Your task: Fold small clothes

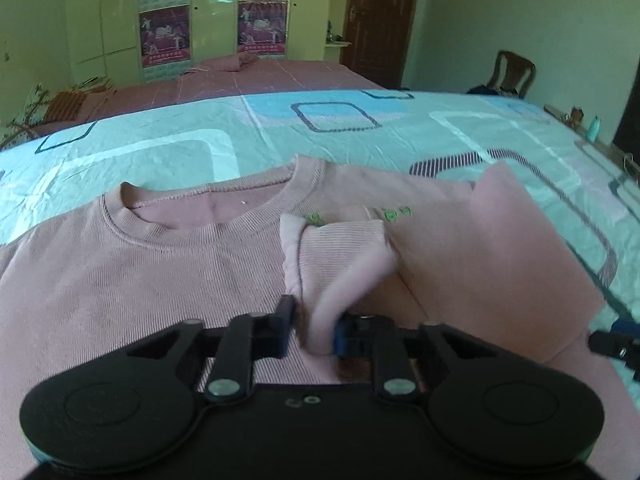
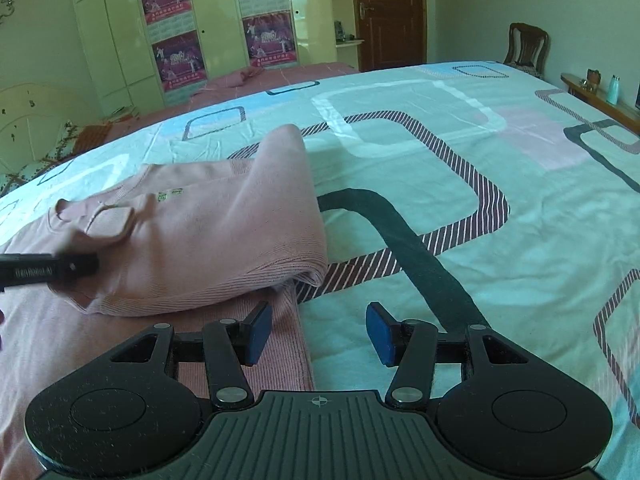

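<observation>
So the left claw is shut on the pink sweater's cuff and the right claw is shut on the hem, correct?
Not quite. The left claw is shut on the pink sweater's cuff, but the right claw is open, nothing between its pads, over the hem edge. The right wrist view shows it.

Bedsheet (image 2: 460,208) right of the pink sweater (image 2: 208,240) lies bare; its folded sleeve (image 2: 280,184) bulks leftward.

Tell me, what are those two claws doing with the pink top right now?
Left gripper shut on the sleeve cuff. Right gripper open, empty, over the pink sweater edge. Sleeve folded across the chest, on the bedsheet. Nothing in the way.
</observation>
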